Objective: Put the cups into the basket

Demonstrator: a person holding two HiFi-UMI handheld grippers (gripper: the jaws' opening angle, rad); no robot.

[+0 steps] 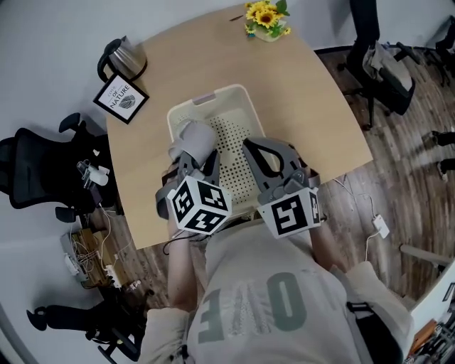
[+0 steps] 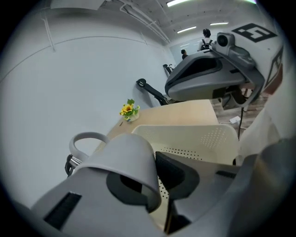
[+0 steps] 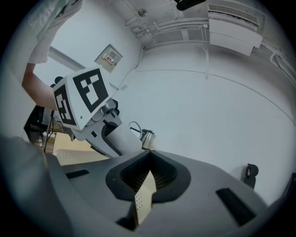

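My left gripper [image 1: 193, 158] is shut on a grey cup [image 1: 193, 137] and holds it over the near left part of the cream perforated basket [image 1: 213, 96]. In the left gripper view the cup [image 2: 121, 155] lies tilted between the jaws, with its handle [image 2: 85, 138] at the left and the basket [image 2: 199, 134] beyond. My right gripper [image 1: 257, 151] reaches over the basket's near right side. In the right gripper view its jaws [image 3: 148, 178] are shut on a thin perforated piece of the basket wall [image 3: 143, 196]. I see no other cup.
The basket stands mid-way on a light wooden table [image 1: 298, 92]. A kettle [image 1: 122, 57] and a framed sign [image 1: 121, 98] sit at the far left corner, and a pot of yellow flowers [image 1: 266, 18] at the far edge. Office chairs [image 1: 39, 170] [image 1: 384, 67] flank the table.
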